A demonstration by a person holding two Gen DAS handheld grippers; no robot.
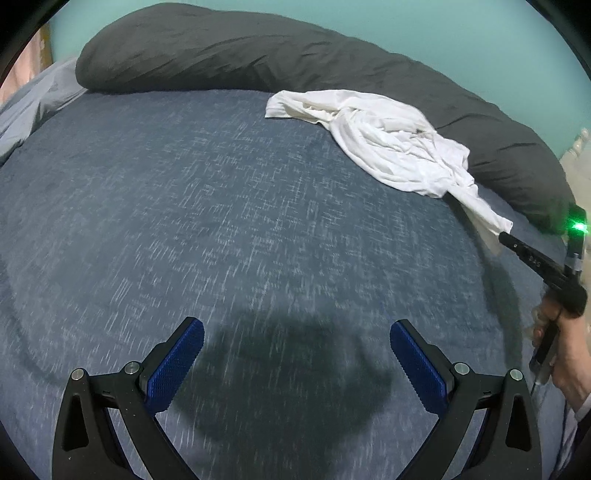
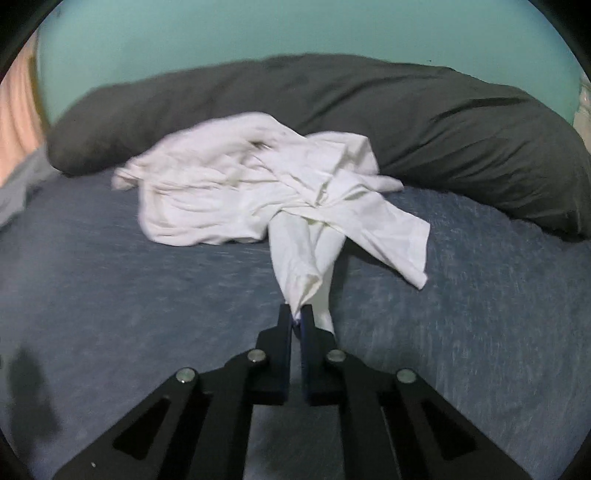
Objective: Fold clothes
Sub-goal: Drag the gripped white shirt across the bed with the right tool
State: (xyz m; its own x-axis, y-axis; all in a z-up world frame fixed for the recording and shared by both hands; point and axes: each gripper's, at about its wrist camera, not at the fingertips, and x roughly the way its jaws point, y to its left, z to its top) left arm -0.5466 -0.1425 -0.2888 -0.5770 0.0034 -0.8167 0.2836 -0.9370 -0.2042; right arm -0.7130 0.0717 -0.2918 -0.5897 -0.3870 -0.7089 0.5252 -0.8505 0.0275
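A: Crumpled white cotton garment, pinched at one drawn-out end: we see the right gripper with its two black fingers pressed together on a twisted strip of the fabric, which rises taut from the fingertips toward the heap.

B: From the left wrist view we confirm it. The same gripper meets the tip of the white tail at the far right, and a hand wraps its handle below a small green light.

A: The left gripper stands with its blue ribbed pads spread wide apart, holding nothing. It hangs over bare bed, well apart from the garment, and casts a broad shadow on the cover beneath it.

B: Outward from the grip, we note a flat sleeve-like flap lying to the right of the pulled strip. The bulk of the cloth sits bunched behind it.

A: The whole garment lies on a blue-grey heathered bed cover, toward its far right part. Its rear edge touches a long dark grey bolster pillow.

B: That pillow runs across the back of the bed against a pale teal wall. A light grey sheet shows at the far left edge. Both views carry some motion blur.
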